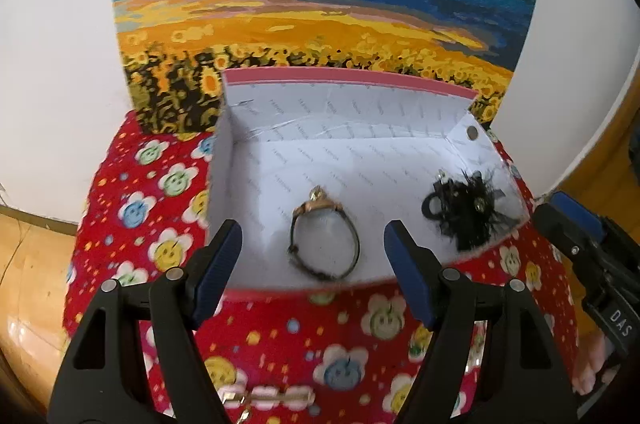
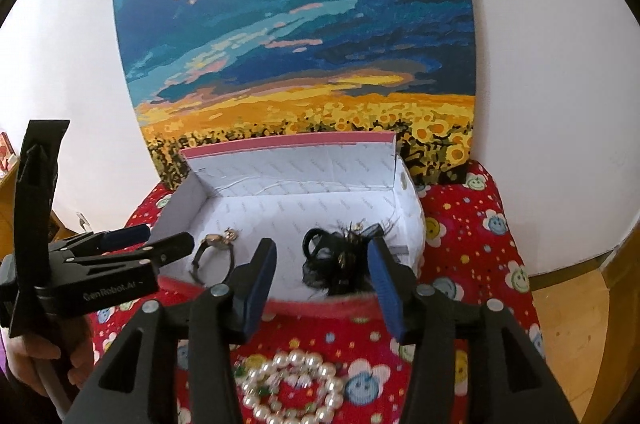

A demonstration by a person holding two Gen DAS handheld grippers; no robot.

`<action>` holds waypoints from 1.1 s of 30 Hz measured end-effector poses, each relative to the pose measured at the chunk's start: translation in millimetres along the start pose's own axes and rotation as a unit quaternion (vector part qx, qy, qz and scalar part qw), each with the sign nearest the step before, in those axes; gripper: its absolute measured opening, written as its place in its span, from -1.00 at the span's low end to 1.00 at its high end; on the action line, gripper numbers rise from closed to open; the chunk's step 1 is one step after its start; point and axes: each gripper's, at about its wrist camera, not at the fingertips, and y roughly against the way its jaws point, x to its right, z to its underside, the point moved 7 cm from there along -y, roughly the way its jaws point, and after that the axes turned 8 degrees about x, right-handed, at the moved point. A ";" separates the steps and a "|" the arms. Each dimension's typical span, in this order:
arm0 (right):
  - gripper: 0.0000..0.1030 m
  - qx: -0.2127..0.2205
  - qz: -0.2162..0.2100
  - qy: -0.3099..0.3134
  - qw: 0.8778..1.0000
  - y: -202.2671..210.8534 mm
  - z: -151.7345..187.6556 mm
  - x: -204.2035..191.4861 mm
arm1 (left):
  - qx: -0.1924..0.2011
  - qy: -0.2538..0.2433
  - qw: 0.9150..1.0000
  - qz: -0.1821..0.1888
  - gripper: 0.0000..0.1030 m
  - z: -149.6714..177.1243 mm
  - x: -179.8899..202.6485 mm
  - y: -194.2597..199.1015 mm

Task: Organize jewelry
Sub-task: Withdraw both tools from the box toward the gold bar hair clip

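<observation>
— Both sets of jaws stand apart with nothing between the pads. The left gripper (image 1: pixel 312 248) hangs above the near rim of the white box (image 1: pixel 256 160), and the right gripper (image 2: pixel 322 264) does the same further along that rim.

— Where is the jewelry?

— Two pieces lie on the box floor. A dark bangle with a gold ornament (image 1: pixel 324 236) sits toward the left half, flat on the paper lining. The black feathery hair piece (image 1: pixel 464 208) lies toward the right end, close to the right wall and well apart from the bangle. A pearl bracelet (image 2: pixel 294 388) lies outside the box, on the red flower-print cloth (image 2: pixel 472 236), just below the right gripper. In the left wrist view something gold and pale shows at the bottom edge on the same cloth, too blurred to name.

— Anything in the way?

— The pink front wall of the box stands between the grippers and the pieces inside. The box lid is raised at the back, leaning toward a sunflower-field painting (image 2: pixel 296 36) propped against the white wall (image 2: pixel 560 64). A hand (image 2: pixel 44 356) grips the left tool's handle at the left edge of the right wrist view.
</observation>
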 end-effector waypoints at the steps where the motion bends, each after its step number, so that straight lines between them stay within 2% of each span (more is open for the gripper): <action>1: -0.01 0.001 -0.001 0.000 1.000 4.4 1.1 -1.5 | 0.001 0.000 1.000 -0.002 0.39 2.8 -2.0 6.6; 9: 0.03 0.006 -0.006 -0.005 1.000 42.3 17.2 -10.8 | 0.002 0.010 1.000 -0.011 0.39 27.5 -17.4 50.8; 17: 0.07 -0.003 -0.008 -0.012 1.000 63.1 41.3 -14.7 | -0.003 0.015 1.000 -0.020 0.39 54.1 -30.2 73.8; 25: 0.10 -0.022 -0.002 -0.021 1.000 68.4 67.7 -9.1 | -0.021 0.020 0.999 -0.026 0.39 83.0 -39.7 73.5; 29: 0.10 -0.033 0.002 -0.025 0.999 66.5 77.4 -4.6 | -0.036 0.021 0.999 -0.028 0.50 99.0 -43.0 62.5; 33: 0.11 -0.042 0.005 -0.030 0.999 64.7 85.9 -0.6 | -0.054 0.020 0.998 -0.030 0.51 114.5 -43.7 50.4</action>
